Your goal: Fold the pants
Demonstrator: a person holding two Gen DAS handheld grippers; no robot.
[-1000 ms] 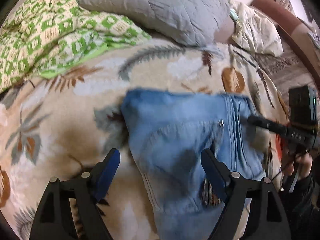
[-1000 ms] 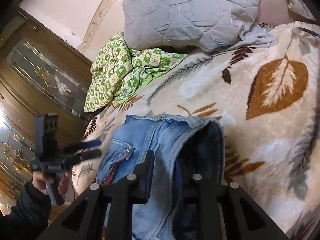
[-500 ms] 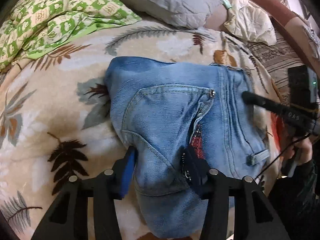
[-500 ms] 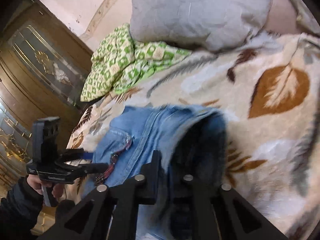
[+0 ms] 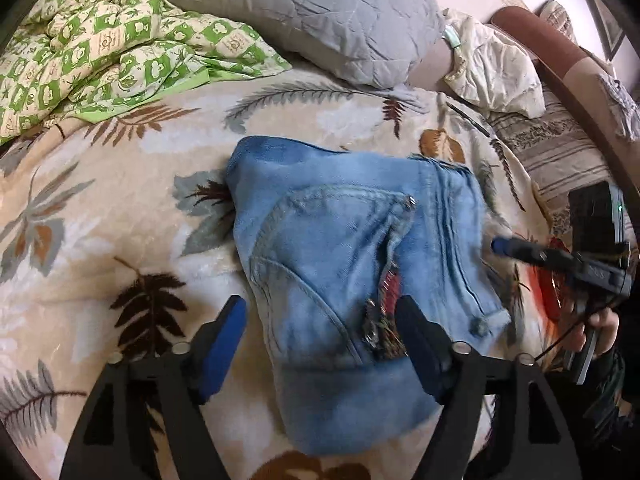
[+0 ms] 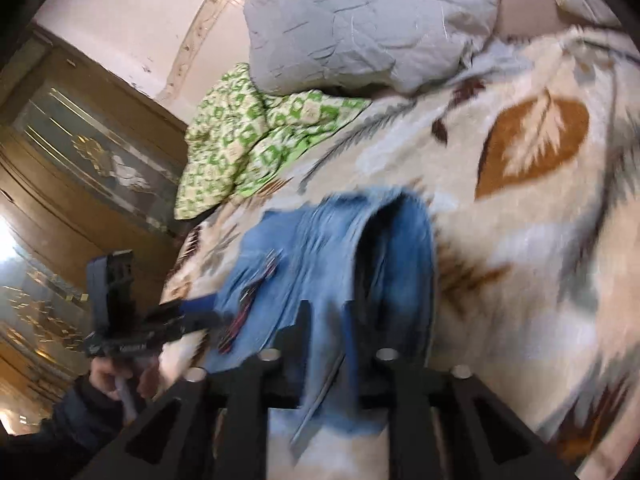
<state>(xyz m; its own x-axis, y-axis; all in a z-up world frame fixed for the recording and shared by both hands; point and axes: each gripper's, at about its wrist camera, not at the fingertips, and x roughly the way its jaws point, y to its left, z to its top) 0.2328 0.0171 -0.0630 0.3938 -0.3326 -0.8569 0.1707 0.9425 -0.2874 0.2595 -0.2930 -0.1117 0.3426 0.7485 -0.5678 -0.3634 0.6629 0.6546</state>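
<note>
Both wrist cameras look closely down opposite sides onto shared jeans (image 5: pixel 352 280).

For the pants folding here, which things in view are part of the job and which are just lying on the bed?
Part of the job:
- jeans, folded on the blanket
- left gripper, open, straddling their near edge
- right gripper, shut on the jeans

Just lying about:
- leaf-print blanket
- grey pillow
- green checked quilt
- cream cloth
</note>
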